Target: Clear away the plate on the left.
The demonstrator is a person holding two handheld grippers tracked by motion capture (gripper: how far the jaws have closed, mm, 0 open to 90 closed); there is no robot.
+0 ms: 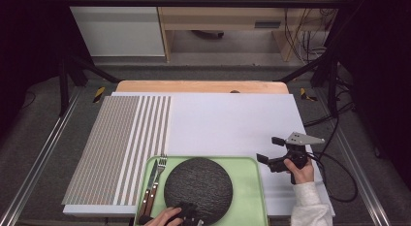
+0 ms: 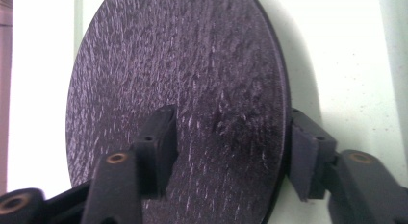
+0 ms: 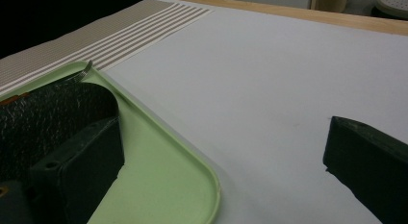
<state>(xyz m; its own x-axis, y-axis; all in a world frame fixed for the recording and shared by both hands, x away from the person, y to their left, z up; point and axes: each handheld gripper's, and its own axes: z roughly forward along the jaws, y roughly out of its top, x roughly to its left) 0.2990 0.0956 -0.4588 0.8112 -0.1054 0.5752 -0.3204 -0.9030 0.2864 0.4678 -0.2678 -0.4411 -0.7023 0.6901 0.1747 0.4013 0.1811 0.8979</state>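
Striped beige placemat (image 1: 116, 148) far left on the bench (image 1: 228, 119), flat, touching the white sheet. Just right of it, pale green tray (image 1: 252, 187) at the near edge, with a fork (image 1: 159, 175) and a knife (image 1: 149, 182) lying side by side along its left rim. Dark textured round plate (image 1: 198, 185) sitting flat in the tray middle, just right of the cutlery. Left gripper (image 1: 186, 214) down at the plate's near edge, fingers (image 2: 156, 152) parted and straddling the rim: one over the plate's face, one just off its edge, pads not pressing, so nothing gripped. Further right, past the tray's right rim, right gripper (image 1: 270, 151) held over bare white sheet, fingers (image 3: 370, 161) spread wide apart, nothing between them, well clear of the plate.
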